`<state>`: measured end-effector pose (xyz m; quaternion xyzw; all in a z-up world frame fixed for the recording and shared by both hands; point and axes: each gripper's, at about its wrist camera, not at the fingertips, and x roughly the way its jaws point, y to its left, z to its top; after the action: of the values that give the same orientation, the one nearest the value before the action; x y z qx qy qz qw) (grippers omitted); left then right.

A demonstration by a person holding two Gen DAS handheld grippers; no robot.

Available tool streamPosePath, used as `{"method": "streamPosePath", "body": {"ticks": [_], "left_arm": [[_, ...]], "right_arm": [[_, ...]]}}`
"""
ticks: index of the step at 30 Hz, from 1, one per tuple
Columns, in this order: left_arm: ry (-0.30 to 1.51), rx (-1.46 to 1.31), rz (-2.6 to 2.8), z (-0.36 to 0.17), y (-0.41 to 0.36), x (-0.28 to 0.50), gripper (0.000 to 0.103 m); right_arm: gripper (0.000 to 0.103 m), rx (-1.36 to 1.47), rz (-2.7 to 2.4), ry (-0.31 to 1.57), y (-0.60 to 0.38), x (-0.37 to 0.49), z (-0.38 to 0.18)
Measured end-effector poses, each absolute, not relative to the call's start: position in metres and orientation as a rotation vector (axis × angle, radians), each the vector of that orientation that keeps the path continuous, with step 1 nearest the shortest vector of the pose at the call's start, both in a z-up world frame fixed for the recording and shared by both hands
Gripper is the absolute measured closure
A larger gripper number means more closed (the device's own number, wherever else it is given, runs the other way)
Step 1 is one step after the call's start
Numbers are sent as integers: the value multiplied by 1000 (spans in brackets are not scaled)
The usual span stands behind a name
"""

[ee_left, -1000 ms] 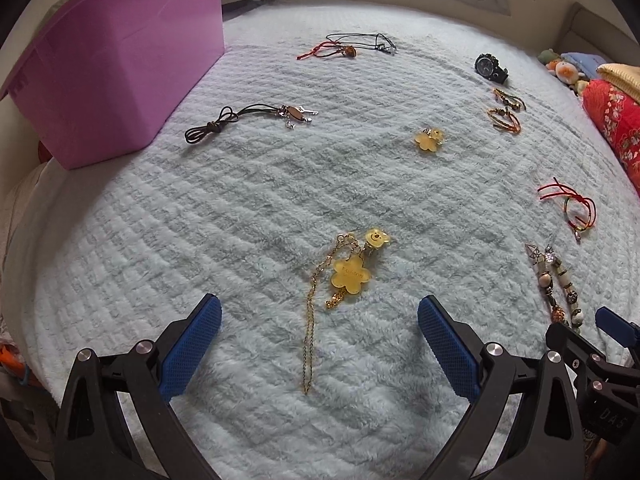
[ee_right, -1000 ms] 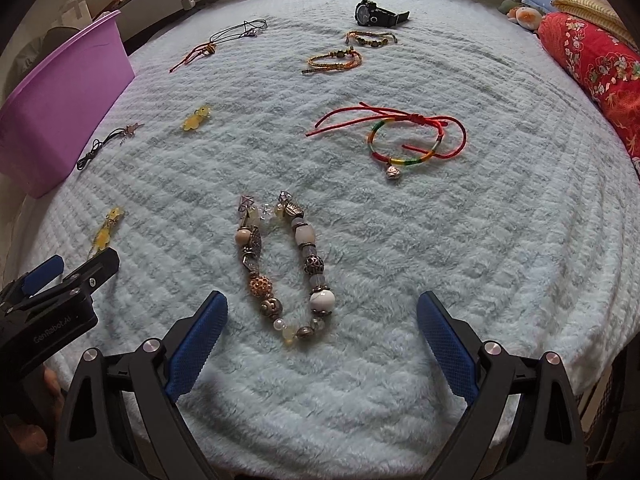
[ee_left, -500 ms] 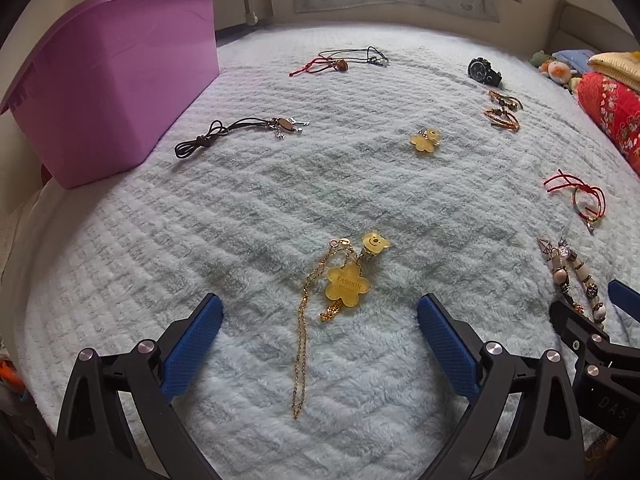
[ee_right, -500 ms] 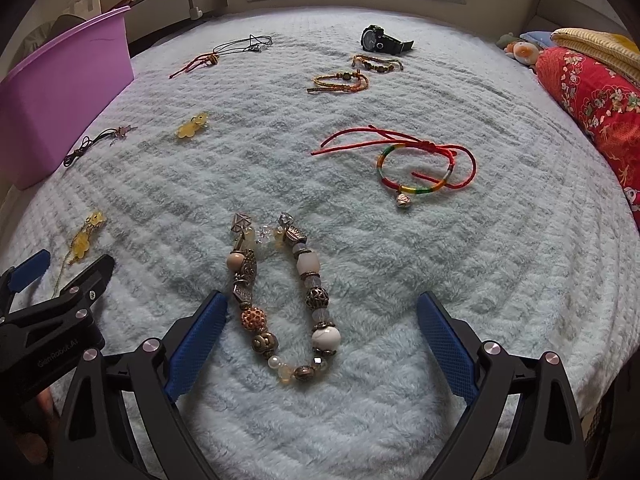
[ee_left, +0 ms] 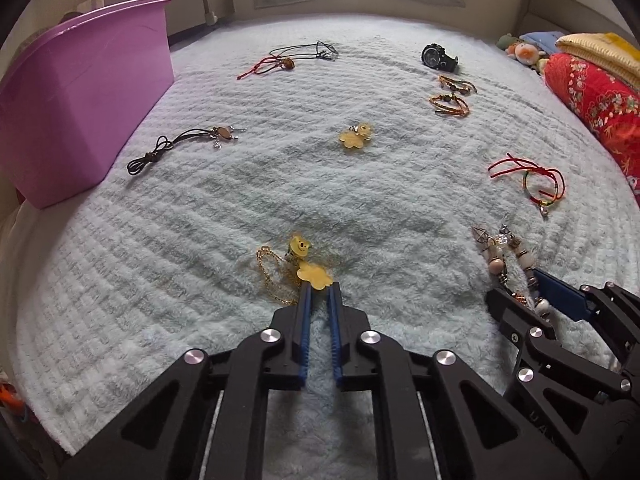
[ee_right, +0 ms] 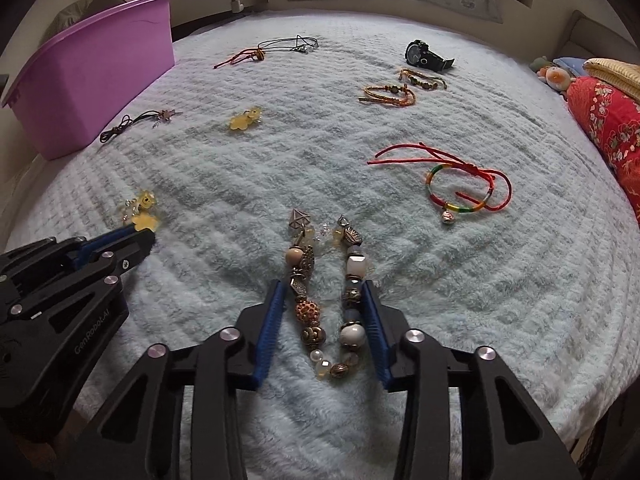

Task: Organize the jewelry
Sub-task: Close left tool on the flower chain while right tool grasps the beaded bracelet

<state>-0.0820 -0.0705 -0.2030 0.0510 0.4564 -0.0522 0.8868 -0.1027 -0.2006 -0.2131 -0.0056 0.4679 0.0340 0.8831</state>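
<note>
With both jaws just having closed, my left gripper pinched only the edge of the yellow flower charm well short of the purple bin, and my right gripper bracketed the beaded bracelet, pad contact unclear; I judged either might slip on lifting.

On my bed cover I count two yellow flower charms, one of them on a gold chain, near the front edge. I count one beaded bracelet, three braided cord bracelets, three cord necklaces, one black watch and one purple bin.
</note>
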Motion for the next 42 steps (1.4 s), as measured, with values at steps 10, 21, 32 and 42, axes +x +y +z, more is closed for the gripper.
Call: {"method": "streamPosePath", "body": {"ticks": [10, 21, 32, 42], "left_arm": [[959, 21, -142, -185, -59, -81, 99], [940, 10, -150, -154, -52, -77, 102], [954, 3, -130, -173, -41, -83, 102], [948, 16, -125, -184, -38, -86, 102]], "right_arm": [[89, 68, 79, 987, -210, -102, -195], [99, 110, 86, 1000, -216, -101, -177], [99, 128, 85, 972, -224, -109, -184], [98, 83, 87, 985, -219, -111, -189]]}}
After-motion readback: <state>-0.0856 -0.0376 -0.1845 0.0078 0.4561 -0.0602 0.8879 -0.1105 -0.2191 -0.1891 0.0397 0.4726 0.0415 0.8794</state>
